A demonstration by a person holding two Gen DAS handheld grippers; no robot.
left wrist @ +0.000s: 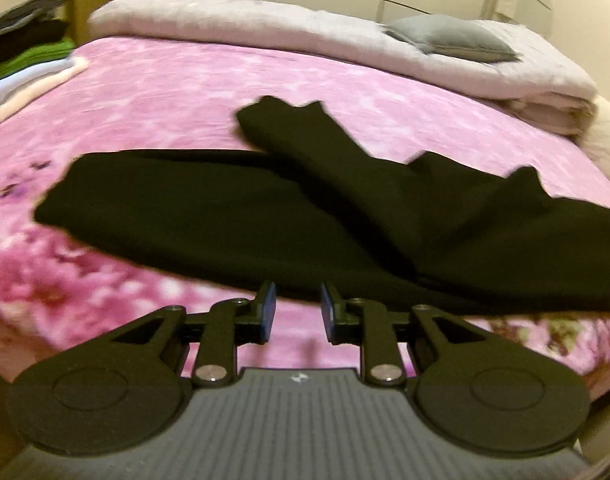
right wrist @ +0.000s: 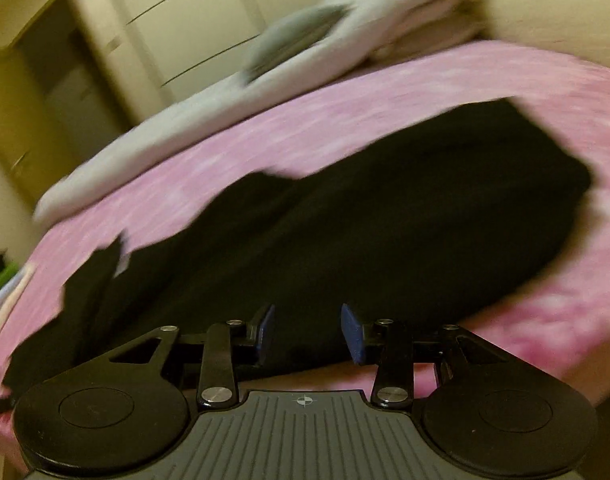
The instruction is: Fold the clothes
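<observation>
Black trousers (left wrist: 233, 216) are lying spread across a bed covered with a pink floral blanket (left wrist: 177, 80), one leg folded over at an angle toward the far side. Both claws are hovering at the near edge of the garment. The left claw (left wrist: 296, 312) is standing released, blue pads apart, with only blanket between them. The right claw (right wrist: 307, 334) is also standing released, wider, with nothing gripped. A folded pale quilt (left wrist: 265, 28) with a grey pillow (left wrist: 451, 38) is sitting at the far edge. Stacked folded clothes (left wrist: 29, 60) are resting far left.
</observation>
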